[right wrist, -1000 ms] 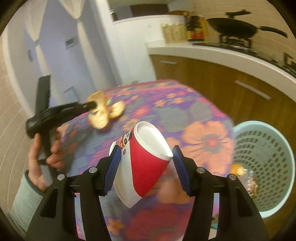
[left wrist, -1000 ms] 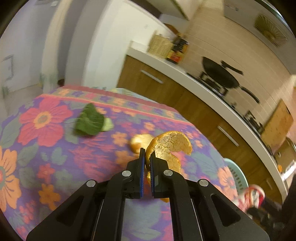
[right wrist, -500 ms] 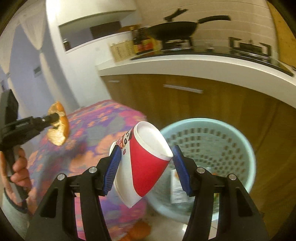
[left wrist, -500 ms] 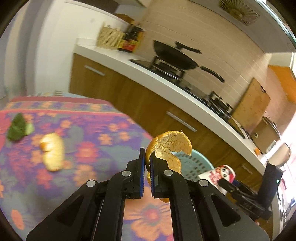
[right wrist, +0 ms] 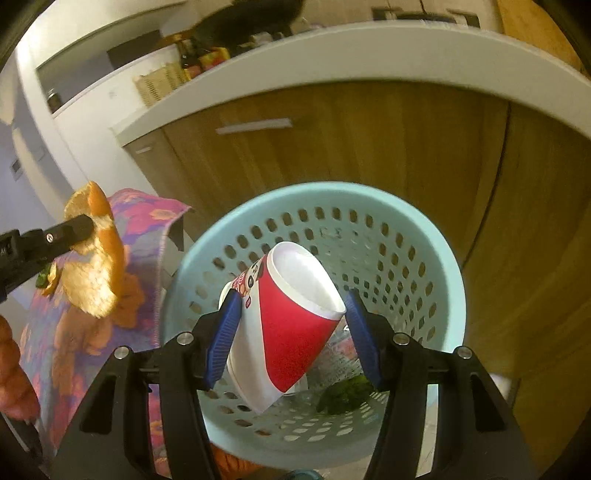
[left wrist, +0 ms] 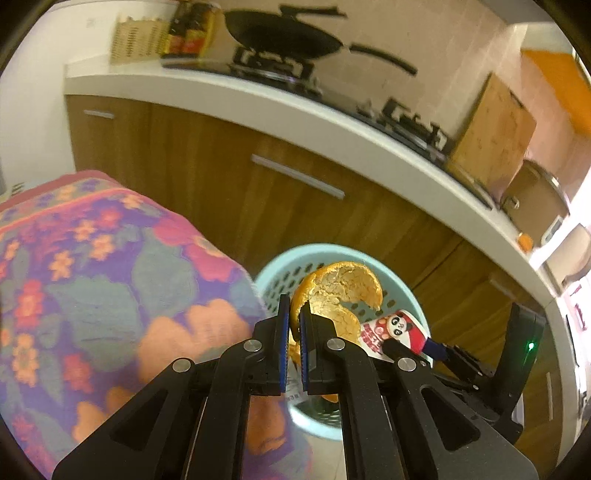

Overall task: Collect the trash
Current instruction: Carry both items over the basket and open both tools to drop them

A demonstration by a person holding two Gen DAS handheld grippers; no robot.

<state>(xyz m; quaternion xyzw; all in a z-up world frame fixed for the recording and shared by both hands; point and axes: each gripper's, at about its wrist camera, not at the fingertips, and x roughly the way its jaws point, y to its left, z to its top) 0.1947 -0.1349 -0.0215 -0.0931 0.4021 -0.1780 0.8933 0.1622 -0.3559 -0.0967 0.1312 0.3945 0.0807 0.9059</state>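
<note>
My left gripper (left wrist: 291, 317) is shut on a curled orange peel (left wrist: 340, 291), carried past the table's edge toward the pale blue perforated basket (left wrist: 273, 273) on the floor. My right gripper (right wrist: 291, 314) is shut on a red and white paper cup (right wrist: 291, 321) with a panda print, tilted, held right over the basket (right wrist: 443, 266). The left wrist view also shows the cup (left wrist: 395, 330) and the right gripper (left wrist: 413, 350) beyond the peel. In the right wrist view the peel (right wrist: 94, 258) hangs at the left in the left gripper (right wrist: 90, 223). Green scraps and wrappers lie in the basket.
A table with a flowered cloth (left wrist: 92, 288) stands left of the basket. Behind runs a wooden cabinet front (left wrist: 258, 206) under a white counter with a black wok (left wrist: 284, 33) on a stove. A hand (right wrist: 11, 376) shows at the lower left.
Both grippers have swung from over the table to the basket. The cup now hangs above the basket's opening, and the peel has left the tabletop and come close to the rim.
</note>
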